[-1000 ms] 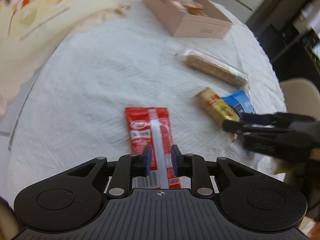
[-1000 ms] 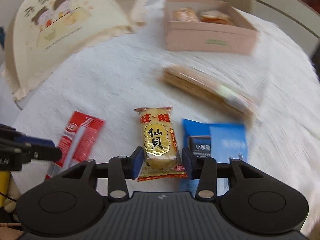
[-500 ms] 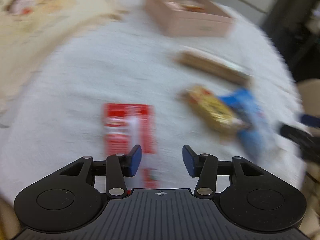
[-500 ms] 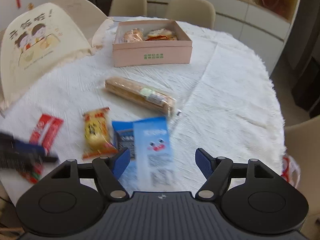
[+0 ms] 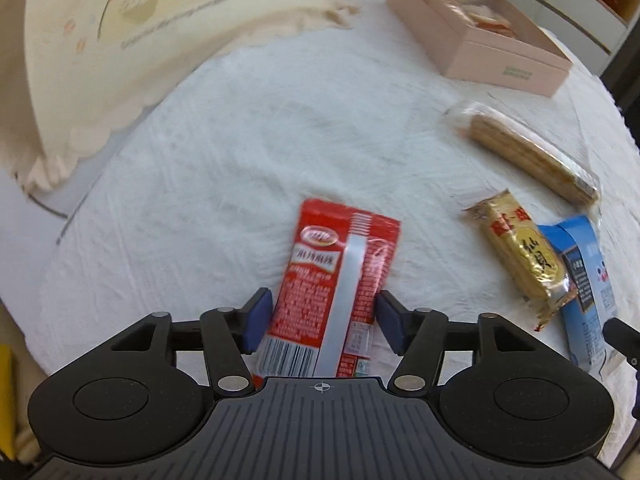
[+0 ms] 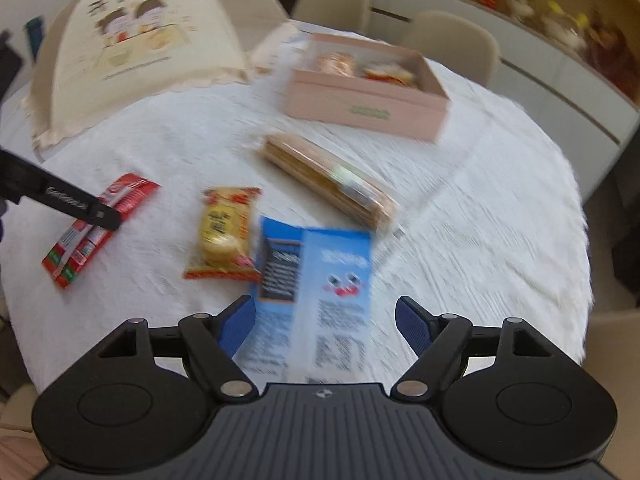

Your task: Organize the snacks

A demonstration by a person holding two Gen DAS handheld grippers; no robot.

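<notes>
A red snack packet [image 5: 340, 280] lies on the white tablecloth between the open jaws of my left gripper [image 5: 325, 322]; it also shows in the right wrist view [image 6: 96, 228]. A blue packet [image 6: 316, 292] lies between the wide-open jaws of my right gripper [image 6: 325, 326]; it also shows in the left wrist view [image 5: 580, 280]. A yellow rice-cracker packet [image 6: 224, 236] lies between the red and blue ones. A long clear biscuit pack [image 6: 328, 180] lies farther back. A pink open box [image 6: 368, 88] holding some snacks stands at the back.
A cream mesh food cover [image 6: 132, 56] stands at the back left on the round table [image 6: 500, 208]. Beige chairs [image 6: 452, 40] and a low cabinet stand beyond the table. The table edge runs close on the right and front.
My left gripper opened off the red packet, swung aside, and now straddles it with wider jaws. My right gripper moved from the yellow packet to the blue one and opened wide.
</notes>
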